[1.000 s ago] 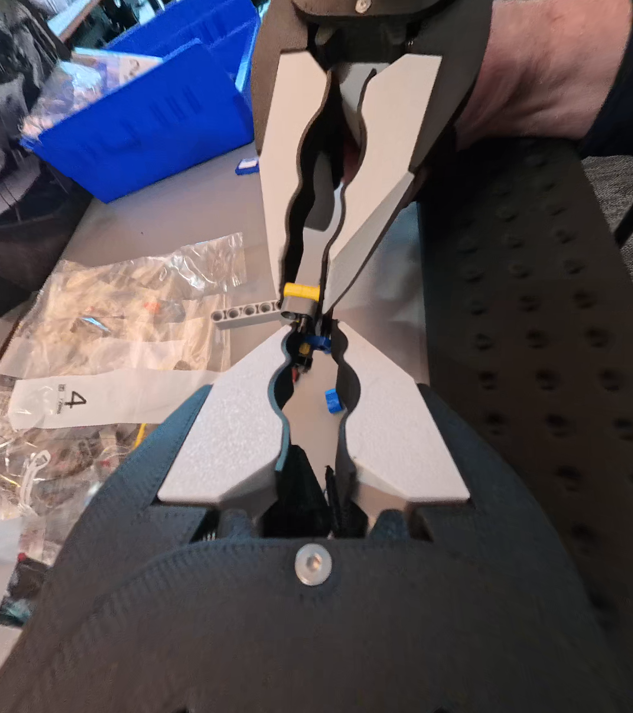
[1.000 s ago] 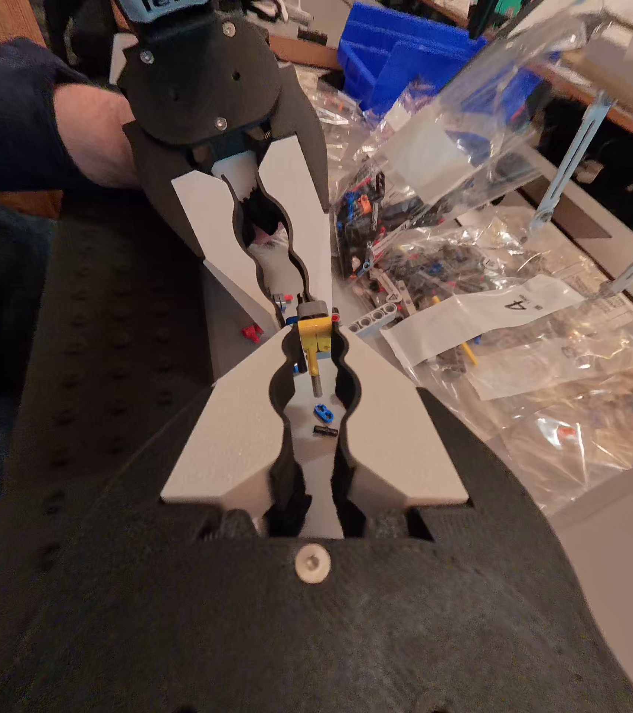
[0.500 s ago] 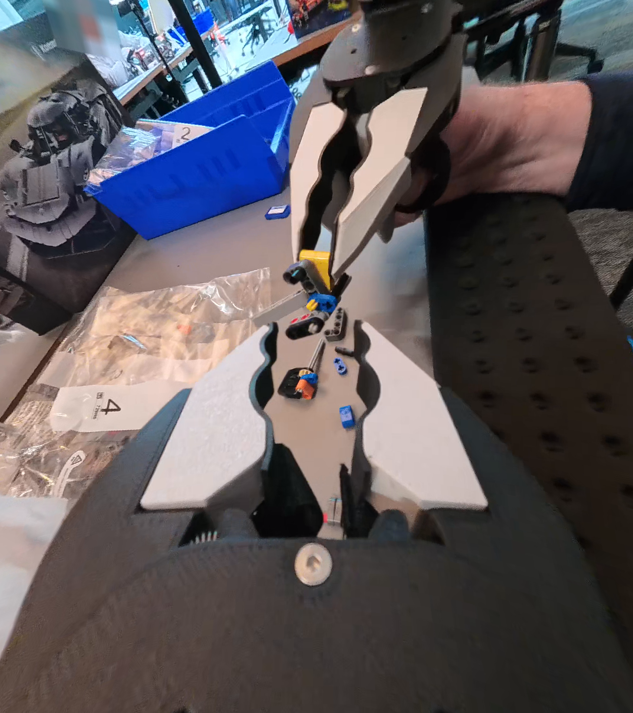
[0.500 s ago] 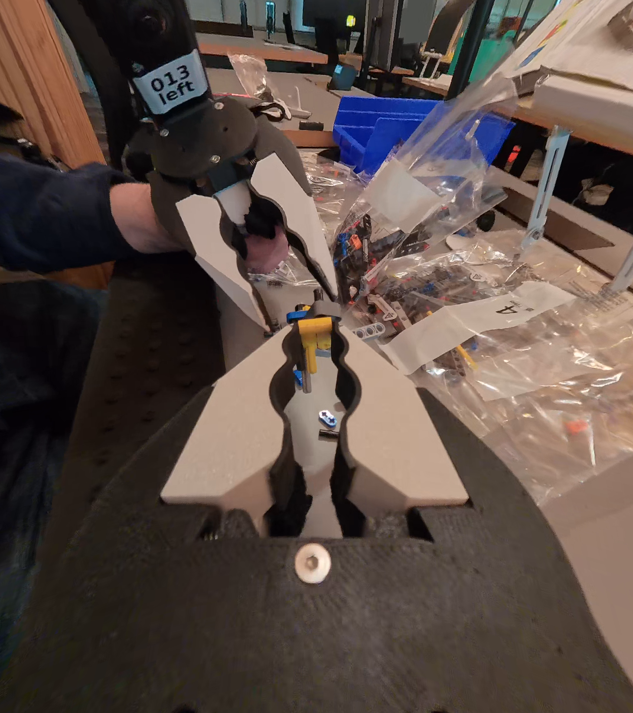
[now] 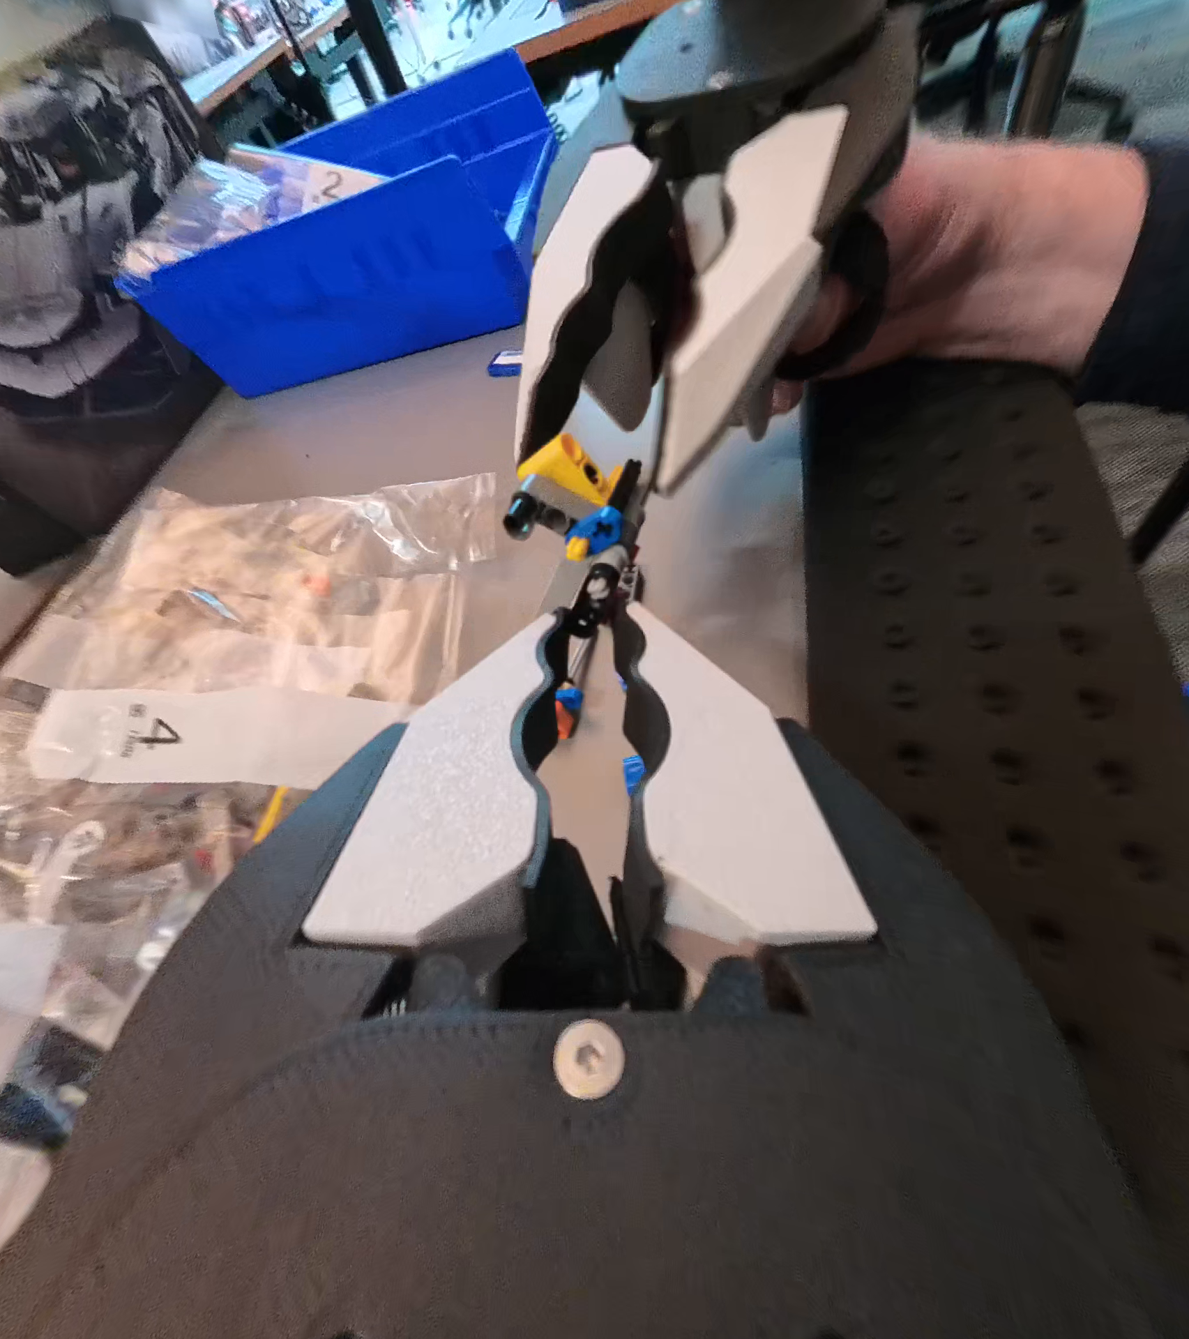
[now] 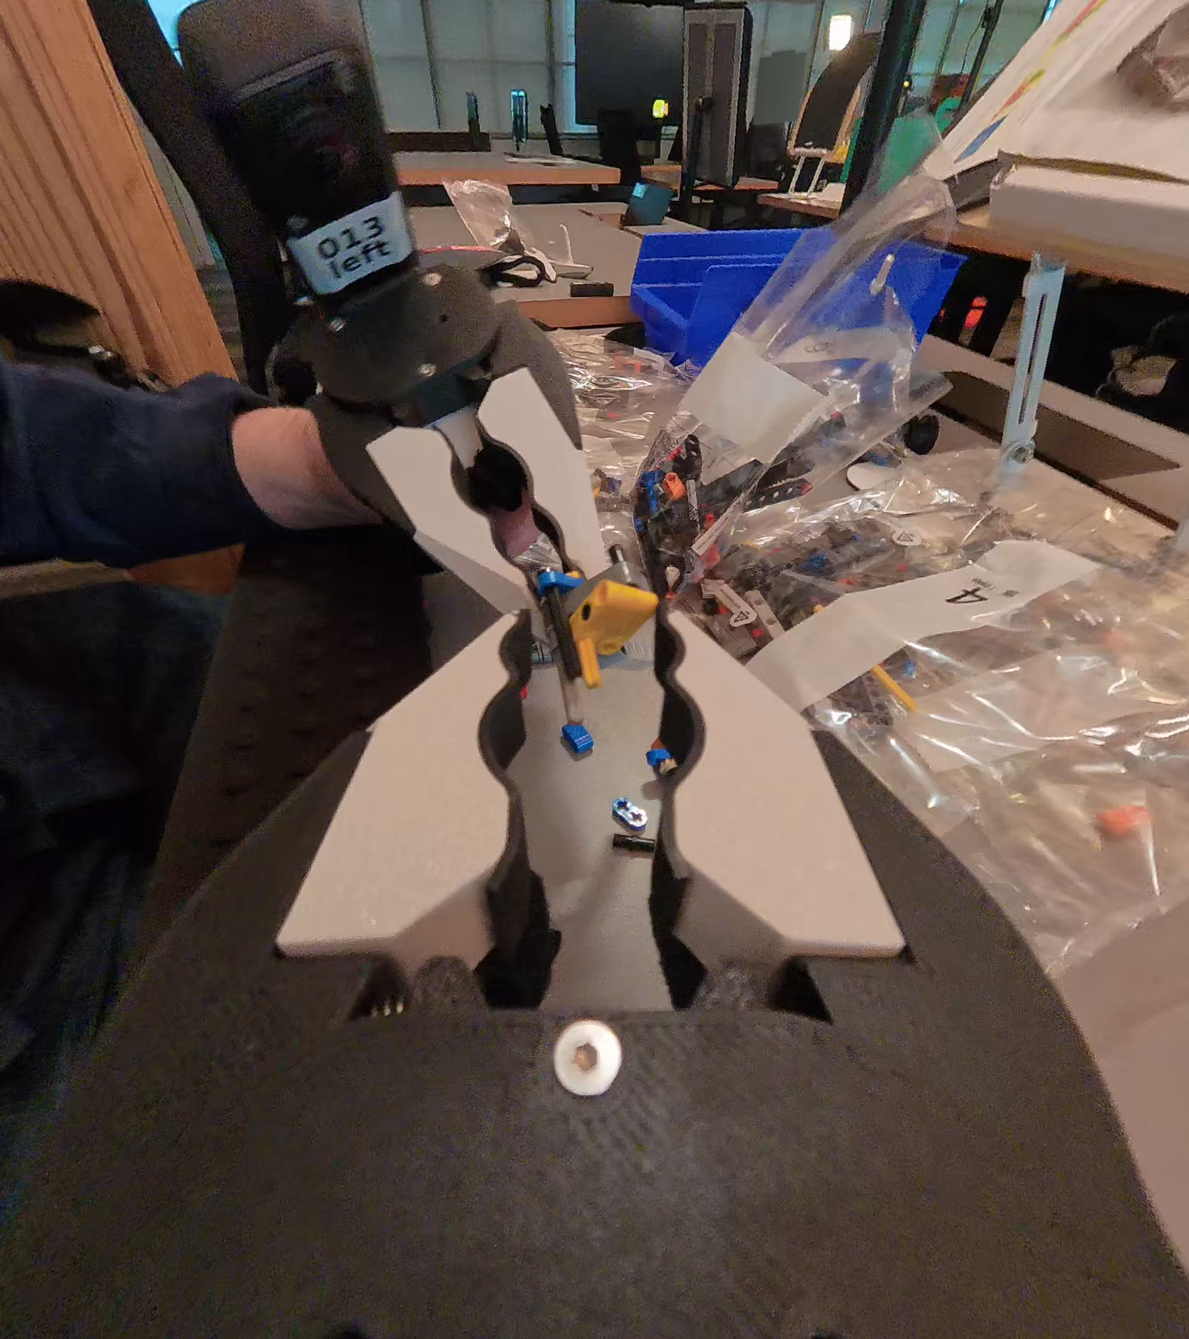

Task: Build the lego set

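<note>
Yellow and grey pieces are making up a small lego assembly (image 5: 580, 500), which the right gripper (image 5: 595, 471) is pinching at its tips above the table (image 5: 359, 435). Its long black rod is pointing down toward the left gripper (image 5: 595, 630), whose jaws are standing narrowly apart just beneath; whether they are touching it, I cannot tell. Loose pieces (image 6: 627, 811) are lying below, parts bags (image 5: 251, 580) to the left.

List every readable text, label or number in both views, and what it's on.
I can't quote writing; these things bear it:
White band on the left gripper handle: legible print.
White label on a clear bag: large numeral, plus small print too small to read.
Bagged label in the blue bin: blurred.
Dark set box: blurred.
Lego assembly in the right gripper: none.
</note>
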